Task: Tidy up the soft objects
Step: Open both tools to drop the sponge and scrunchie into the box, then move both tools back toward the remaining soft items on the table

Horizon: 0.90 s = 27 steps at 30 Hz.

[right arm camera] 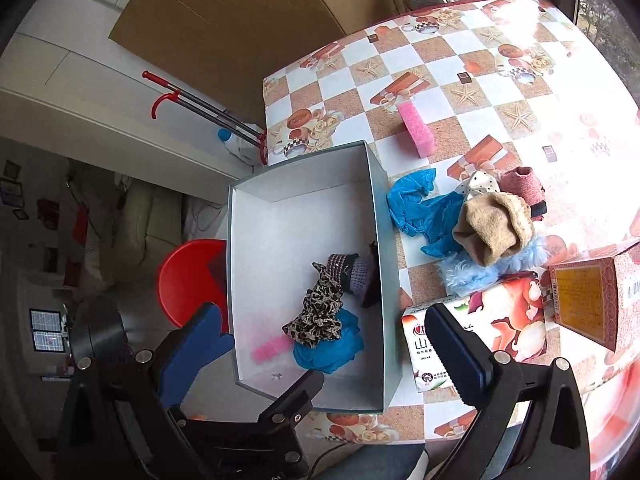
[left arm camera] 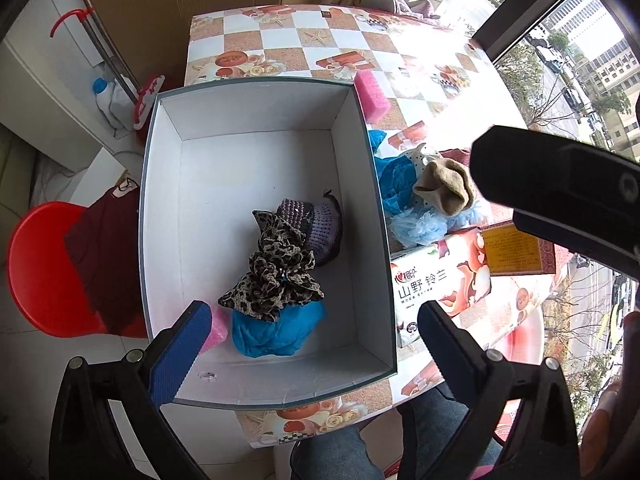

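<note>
A white open box (left arm camera: 256, 160) (right arm camera: 280, 216) sits on the table's left side. In it lie a leopard-print scarf (left arm camera: 276, 272) (right arm camera: 316, 312), a blue cloth (left arm camera: 276, 332) (right arm camera: 328, 348), a purple knit piece (left arm camera: 320, 228) (right arm camera: 352, 272) and a pink sponge (left arm camera: 214, 332) (right arm camera: 272, 348). Right of the box is a pile: blue cloth (left arm camera: 396, 184) (right arm camera: 416, 208), tan sock (left arm camera: 444, 188) (right arm camera: 492, 228), fluffy light-blue item (left arm camera: 424, 224) (right arm camera: 472, 272), dotted cloth (right arm camera: 478, 184), dark-pink knit (right arm camera: 520, 184). Another pink sponge (left arm camera: 372, 92) (right arm camera: 416, 130) lies farther back. My left gripper (left arm camera: 308, 356) is open above the box's near end. My right gripper (right arm camera: 332, 356) is open and empty, high over the box's near edge.
A tissue pack (left arm camera: 436, 280) (right arm camera: 476, 332) and an orange carton (left arm camera: 520, 252) (right arm camera: 592, 300) lie near the table's (right arm camera: 460, 64) right front. A red stool (left arm camera: 44, 272) (right arm camera: 188, 280) with dark red cloth stands left of the table. A red-handled mop (left arm camera: 104, 52) leans at the wall.
</note>
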{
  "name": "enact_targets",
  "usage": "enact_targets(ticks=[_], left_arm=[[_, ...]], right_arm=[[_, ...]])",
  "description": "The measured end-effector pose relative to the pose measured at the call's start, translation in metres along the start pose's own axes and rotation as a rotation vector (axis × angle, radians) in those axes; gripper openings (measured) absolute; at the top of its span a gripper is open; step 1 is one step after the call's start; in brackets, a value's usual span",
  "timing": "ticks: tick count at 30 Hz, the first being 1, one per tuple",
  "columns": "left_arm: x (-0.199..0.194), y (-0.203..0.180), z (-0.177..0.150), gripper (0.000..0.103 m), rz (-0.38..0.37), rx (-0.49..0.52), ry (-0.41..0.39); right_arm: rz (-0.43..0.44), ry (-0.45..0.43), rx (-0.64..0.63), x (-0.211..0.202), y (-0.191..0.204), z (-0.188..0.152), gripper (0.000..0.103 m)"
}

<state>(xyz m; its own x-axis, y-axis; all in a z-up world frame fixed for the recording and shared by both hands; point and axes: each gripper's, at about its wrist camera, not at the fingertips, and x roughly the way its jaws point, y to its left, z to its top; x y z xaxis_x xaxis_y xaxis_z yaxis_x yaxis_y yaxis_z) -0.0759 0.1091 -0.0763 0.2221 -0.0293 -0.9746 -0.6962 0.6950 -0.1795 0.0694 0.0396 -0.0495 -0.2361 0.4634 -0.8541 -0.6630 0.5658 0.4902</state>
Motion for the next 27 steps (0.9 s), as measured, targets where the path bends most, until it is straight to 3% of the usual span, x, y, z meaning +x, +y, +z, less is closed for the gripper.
enact_targets(ticks=[13,22,27], left_arm=[[0.013,0.006,-0.001,0.103,-0.029,-0.002,0.012],[0.001,0.034,-0.009,0.103,0.054,-0.040,-0.002],[0.014,0.020,-0.005,0.103,0.057,-0.009,0.032]], right_arm=[[-0.048,0.000,0.000,-0.002,-0.008,-0.005,0.102],[0.005,-0.008,-0.071,0.004,0.027,0.000,0.102],[-0.003,0.022,-0.058,0.006,0.015,-0.008,0.102]])
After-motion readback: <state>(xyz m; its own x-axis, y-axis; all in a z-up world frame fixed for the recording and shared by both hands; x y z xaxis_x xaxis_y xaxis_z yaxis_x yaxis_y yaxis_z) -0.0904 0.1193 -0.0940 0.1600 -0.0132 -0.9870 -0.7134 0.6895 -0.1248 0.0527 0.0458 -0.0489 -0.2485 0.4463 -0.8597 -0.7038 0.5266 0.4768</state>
